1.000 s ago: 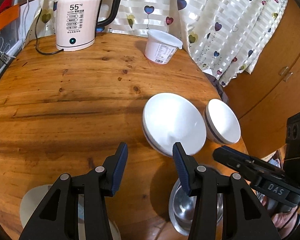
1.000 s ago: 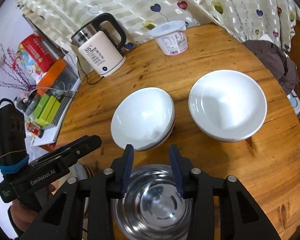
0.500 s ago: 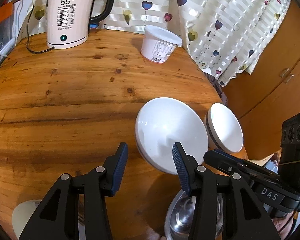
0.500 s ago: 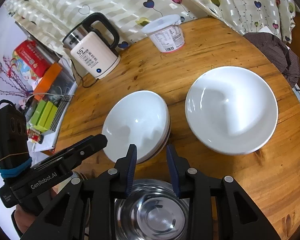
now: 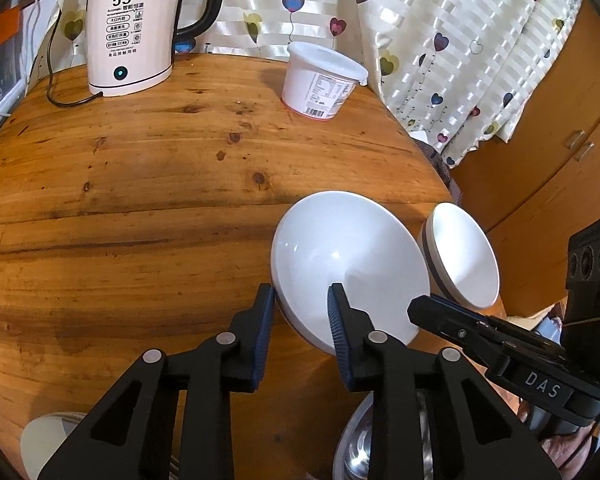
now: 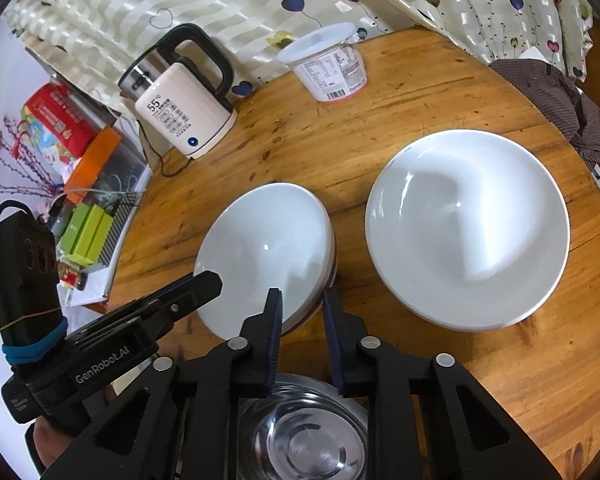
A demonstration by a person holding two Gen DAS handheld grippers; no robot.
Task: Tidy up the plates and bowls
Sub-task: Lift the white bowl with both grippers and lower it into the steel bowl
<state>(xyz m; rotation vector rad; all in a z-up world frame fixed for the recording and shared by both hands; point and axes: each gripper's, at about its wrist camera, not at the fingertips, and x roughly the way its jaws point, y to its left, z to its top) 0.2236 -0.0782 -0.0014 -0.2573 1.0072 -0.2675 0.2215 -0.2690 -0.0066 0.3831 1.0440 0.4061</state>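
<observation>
Both your grippers straddle the near rim of the left white bowl point(image 6: 264, 252), which sits on the table point(image 6: 420, 92) beside the wider bowl point(image 6: 468, 228). The left gripper point(image 5: 300, 314) and right gripper point(image 6: 300, 308) have just been closing, with neither visibly pinching yet. Squeeze evenly, then lift level.

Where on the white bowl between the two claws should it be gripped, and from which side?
Its thin near rim, from above on the near side, one finger inside, one outside: the bowl sits upright, too wide to span. The left claw and right claw straddle that rim; their jaws have just been closing, not yet pinching.
</observation>
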